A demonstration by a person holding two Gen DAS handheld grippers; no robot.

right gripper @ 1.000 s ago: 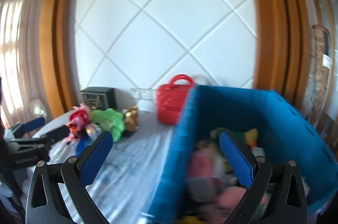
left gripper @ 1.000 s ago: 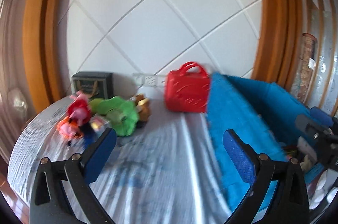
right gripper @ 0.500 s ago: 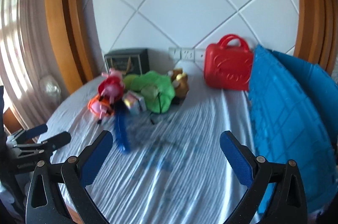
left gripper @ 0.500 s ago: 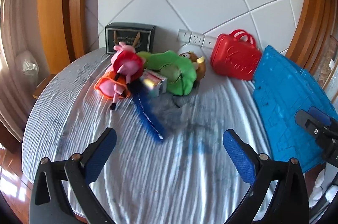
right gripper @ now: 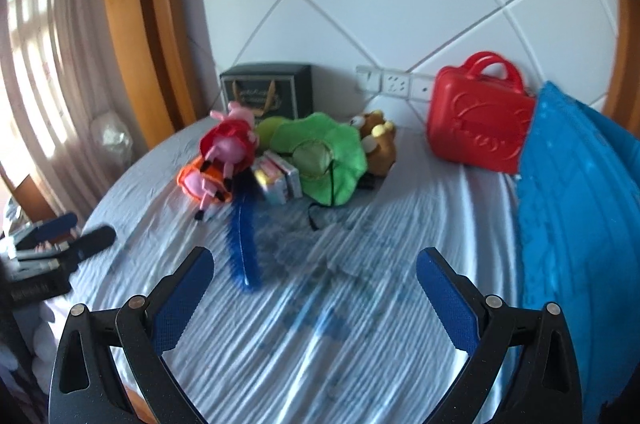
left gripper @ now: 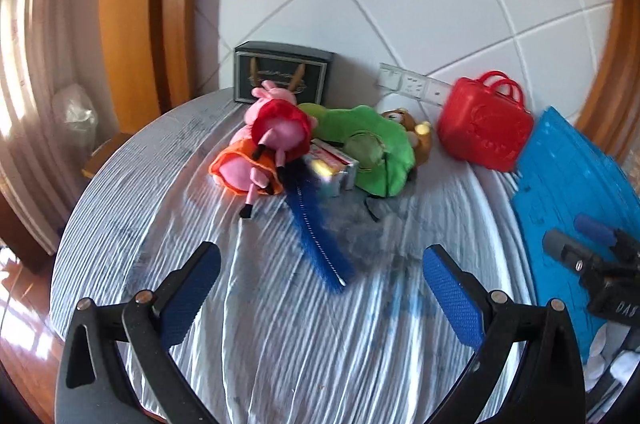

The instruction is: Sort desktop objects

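Observation:
A heap of toys lies at the far side of the round table: two pink pig plushes, a green plush, a brown bear, a small box and a blue brush. My left gripper hangs open just short of the brush. My right gripper is open too, empty, near the brush tip. A blue bin stands at the right.
A red toy case leans by the bin near the wall. A dark box stands behind the toys, wall sockets beside it. The table edge drops off at the left.
Both cameras have swung left and tilted down, from the blue bin toward the toy heap. The brush and toys now sit closer and more central. Both grippers stayed open.

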